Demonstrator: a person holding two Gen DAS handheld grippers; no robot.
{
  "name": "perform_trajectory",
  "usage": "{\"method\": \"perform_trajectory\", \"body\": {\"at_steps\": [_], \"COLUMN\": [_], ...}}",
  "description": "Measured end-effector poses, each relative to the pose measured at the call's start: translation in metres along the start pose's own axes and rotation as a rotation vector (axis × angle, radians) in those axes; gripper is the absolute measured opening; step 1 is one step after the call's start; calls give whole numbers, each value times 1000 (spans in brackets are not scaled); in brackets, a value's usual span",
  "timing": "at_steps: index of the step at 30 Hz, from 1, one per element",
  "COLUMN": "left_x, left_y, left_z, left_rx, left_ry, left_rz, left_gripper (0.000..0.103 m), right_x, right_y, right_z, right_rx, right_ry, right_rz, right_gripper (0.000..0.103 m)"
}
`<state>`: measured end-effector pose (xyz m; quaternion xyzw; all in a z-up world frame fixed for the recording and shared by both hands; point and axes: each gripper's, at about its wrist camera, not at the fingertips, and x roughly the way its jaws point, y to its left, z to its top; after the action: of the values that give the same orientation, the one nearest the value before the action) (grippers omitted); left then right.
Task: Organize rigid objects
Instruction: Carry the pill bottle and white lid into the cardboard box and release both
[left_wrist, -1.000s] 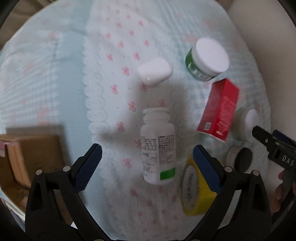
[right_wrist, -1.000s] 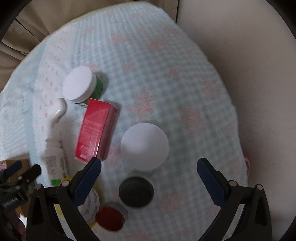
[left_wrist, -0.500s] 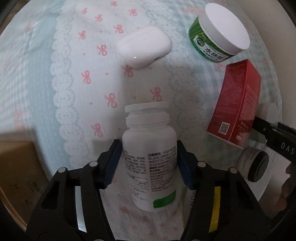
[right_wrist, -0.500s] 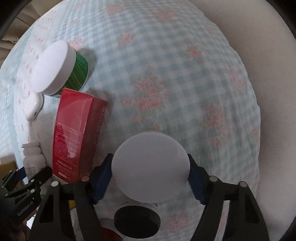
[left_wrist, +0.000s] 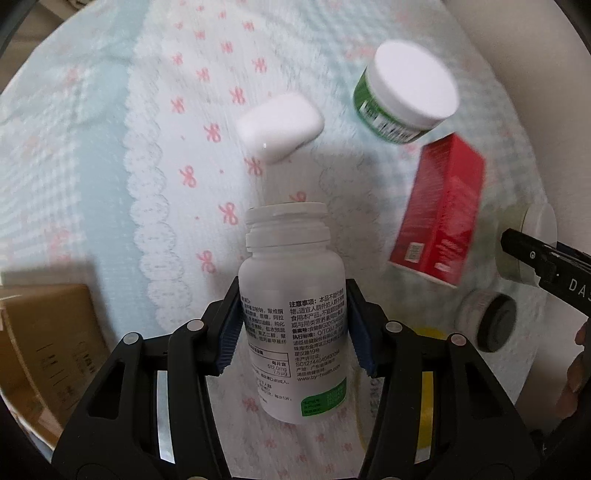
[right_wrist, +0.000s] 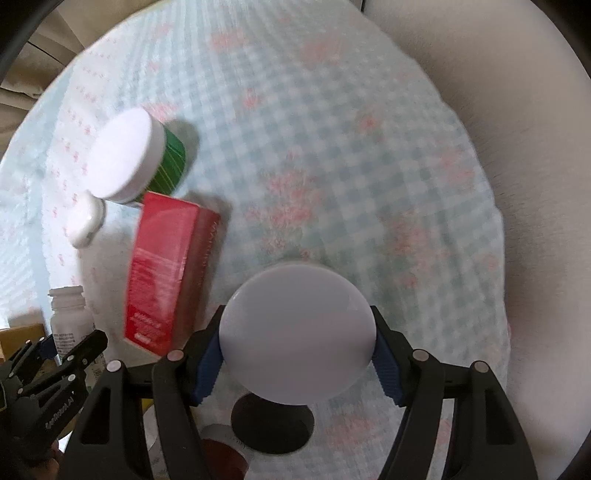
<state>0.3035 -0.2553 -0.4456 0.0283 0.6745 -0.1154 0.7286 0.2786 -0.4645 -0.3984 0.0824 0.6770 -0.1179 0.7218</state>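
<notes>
The white pill bottle (left_wrist: 291, 317) was clamped in the left gripper (left_wrist: 291, 325) above the patterned cloth (left_wrist: 110, 147). The right gripper (right_wrist: 297, 349) was closed on a white-lidded jar (right_wrist: 297, 332), beside the red box (right_wrist: 166, 269).

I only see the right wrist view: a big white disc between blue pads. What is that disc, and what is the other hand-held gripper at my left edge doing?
Observer: The disc is a lid. The left view shows the pale jar under it, side-on, held by your right hand-held gripper.
Operator: And the other one?
Observer: The left hand-held gripper is shut on the white bottle, with pads on both sides of its body.
Operator: Anything on that bottle?
Observer: A printed label with a green patch near its base.
</notes>
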Motion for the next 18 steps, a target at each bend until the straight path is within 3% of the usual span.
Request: {"method": "perform_trajectory", "body": {"at_steps": [8, 18], "left_x": [-95, -218], "left_y": [-9, 56], "left_z": [-17, -66], "left_rx": [27, -10], "left_ry": [-136, -323], "left_rz": [-13, -36], "left_gripper": [48, 48], "right_x": [-81, -175], "right_y": [-12, 50], "right_z": [-14, -59], "right_rx": [-8, -114], "right_ry": [-131, -263], "right_rz": [1, 62], "right_gripper": [66, 66]}}
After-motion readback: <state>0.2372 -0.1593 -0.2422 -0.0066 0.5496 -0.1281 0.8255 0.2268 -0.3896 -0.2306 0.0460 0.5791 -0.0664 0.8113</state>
